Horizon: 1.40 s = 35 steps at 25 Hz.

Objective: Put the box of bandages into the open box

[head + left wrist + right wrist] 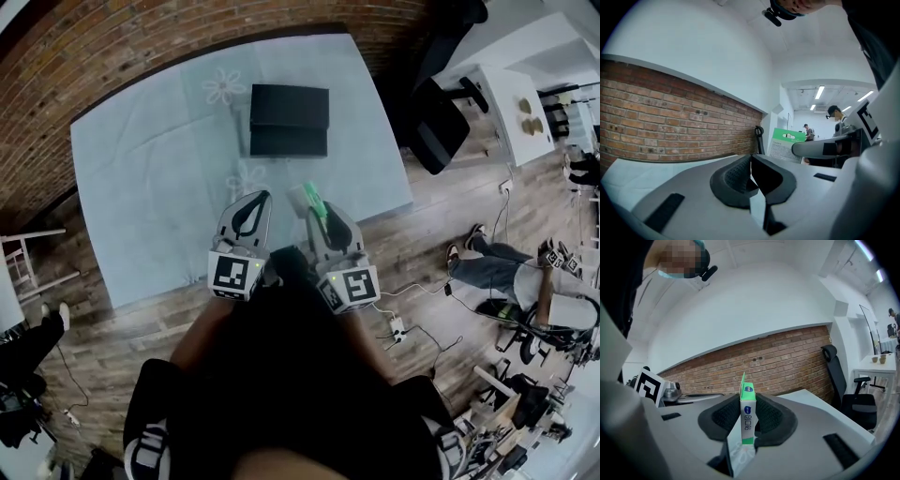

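Note:
The box of bandages [313, 200], a slim green and white carton, stands upright between the pads of my right gripper [319, 214], which is shut on it. In the right gripper view the carton [747, 418] fills the gap between the jaws. The open box [289, 120] is black and sits on the far middle of the table, well beyond both grippers. My left gripper [251, 208] hangs beside the right one, its jaws shut with nothing between them [750, 165]. The left gripper view catches the green carton [786, 140] off to the right.
A pale blue cloth [150, 178] covers the table, backed by a brick wall [112, 56]. A black office chair [436, 117] stands at the table's right end. People and gear crowd the wooden floor at the right [525, 281]. A white desk [516, 103] is beyond the chair.

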Tool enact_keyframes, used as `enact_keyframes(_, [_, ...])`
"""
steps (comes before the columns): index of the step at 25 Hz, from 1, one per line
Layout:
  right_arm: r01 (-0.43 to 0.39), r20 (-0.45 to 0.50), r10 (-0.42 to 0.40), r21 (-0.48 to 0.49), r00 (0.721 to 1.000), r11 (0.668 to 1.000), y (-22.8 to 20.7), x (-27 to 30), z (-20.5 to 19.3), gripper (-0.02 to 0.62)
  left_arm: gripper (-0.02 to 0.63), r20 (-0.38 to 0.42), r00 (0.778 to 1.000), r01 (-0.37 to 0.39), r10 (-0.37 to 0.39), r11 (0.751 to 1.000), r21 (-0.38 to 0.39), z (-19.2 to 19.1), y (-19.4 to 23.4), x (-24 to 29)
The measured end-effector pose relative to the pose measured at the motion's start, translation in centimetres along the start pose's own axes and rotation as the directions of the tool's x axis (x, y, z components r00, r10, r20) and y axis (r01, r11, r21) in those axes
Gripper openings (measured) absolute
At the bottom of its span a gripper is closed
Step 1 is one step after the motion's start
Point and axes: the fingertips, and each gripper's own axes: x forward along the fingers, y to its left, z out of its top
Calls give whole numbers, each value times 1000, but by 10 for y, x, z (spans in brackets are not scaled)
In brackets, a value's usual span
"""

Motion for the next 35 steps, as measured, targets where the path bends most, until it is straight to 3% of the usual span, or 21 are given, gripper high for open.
enact_keyframes(9, [-151,-11,151,24,989,988,-50,34,8,107,32,-37,989,-141,141,990,-2,2,7,59])
enact_keyframes(15, [-156,-52,158,32,986,987,-76,64,-5,107,32,-66,978,-199,198,980,-13,-6,31,78])
enact_keyframes(26, [-107,-140,98,-58,985,993,-80,120,-37,107,32,-115,987,-122,112,989,-82,-36,63,102])
enact_keyframes(35, [-67,-214,36,-142,976,988,-83,156,-75,107,32,-101,991,-100,92,992,-73,-40,90,112])
